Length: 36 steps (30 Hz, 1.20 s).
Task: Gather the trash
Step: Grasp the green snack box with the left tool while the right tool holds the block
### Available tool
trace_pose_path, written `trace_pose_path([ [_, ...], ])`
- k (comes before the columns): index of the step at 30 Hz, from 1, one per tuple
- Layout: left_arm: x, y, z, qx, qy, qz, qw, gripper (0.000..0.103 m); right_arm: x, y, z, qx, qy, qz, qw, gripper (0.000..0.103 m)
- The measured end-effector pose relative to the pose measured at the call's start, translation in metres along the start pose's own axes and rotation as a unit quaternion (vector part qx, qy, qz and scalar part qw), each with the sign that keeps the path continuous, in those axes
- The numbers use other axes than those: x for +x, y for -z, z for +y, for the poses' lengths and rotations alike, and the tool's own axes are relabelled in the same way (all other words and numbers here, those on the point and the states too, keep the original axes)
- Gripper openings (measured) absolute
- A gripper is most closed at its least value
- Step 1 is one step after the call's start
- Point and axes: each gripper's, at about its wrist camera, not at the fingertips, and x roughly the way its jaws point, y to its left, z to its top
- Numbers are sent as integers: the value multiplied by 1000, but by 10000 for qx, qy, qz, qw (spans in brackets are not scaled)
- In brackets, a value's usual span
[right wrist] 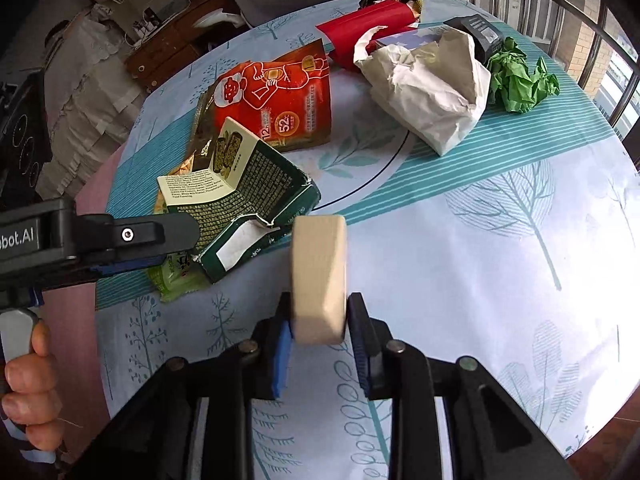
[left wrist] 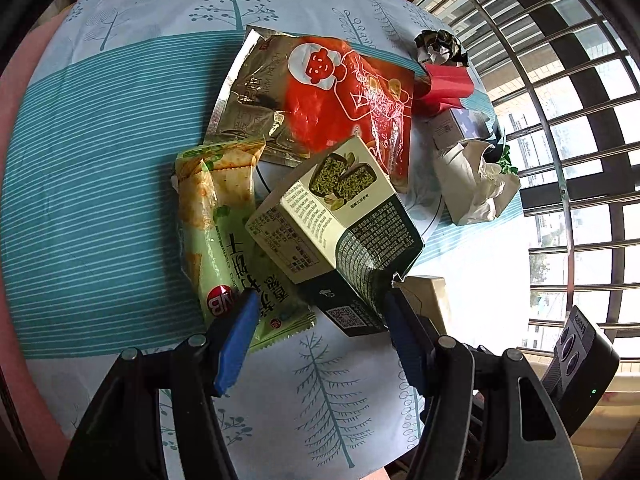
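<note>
**Ana:** Trash lies heaped on the tablecloth. Taking the torn green carton as the marker: a green cracker wrapper sits partly under it, a red foil pouch just behind it, and a crumpled white paper bag and a green paper wad lie well beyond it, towards the window bars.

**Ben:** What are the tools doing?

**Ana:** The right gripper is clamped on a pale beige block, both pads pressed against its sides, just beside the carton's torn end. The left gripper stands apart, one finger over the cracker wrapper, the other at the carton's ripped corner. The carton's lower end lies between the jaws, but whether the pads touch it I can't tell.

**Ben:** So which step?

**Ana:** I'd judge the block is already picked up and the carton is next. The left jaws need to close squarely across the carton's body, not the ragged flap, which may tear or fold. No bin shows in either view, so I can't say where it all goes.
</note>
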Motion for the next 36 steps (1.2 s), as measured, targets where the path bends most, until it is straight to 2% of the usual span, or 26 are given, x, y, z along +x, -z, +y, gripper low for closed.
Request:
trace_pose_path([
  [7,17,-12,4,-127,17,55,9999,62,-5,-2,-16,287,16,-45,9996,26],
  [9,17,-16,3,-110,16,0,9999,56,-5,-1,-15,318,11,-49,9995,26],
  [11,19,-21,1,-92,14,-30,10000,44,-5,1,-16,339,-2,-55,9994,26],
  [14,19,-26,-3,-90,85,-98,9999,33,-6,2,-16,360,-20,-55,9993,26],
  [21,-2,-24,-24,306,-154,-543,9979,24,-12,3,-22,361,-100,-45,9993,26],
  [29,-35,0,-42,361,-267,-887,9950,23,-32,0,-29,103,-313,-116,9994,26],
  [36,-69,59,-58,119,-661,-1386,9881,23,-58,6,-40,-529,-657,-94,9964,26],
])
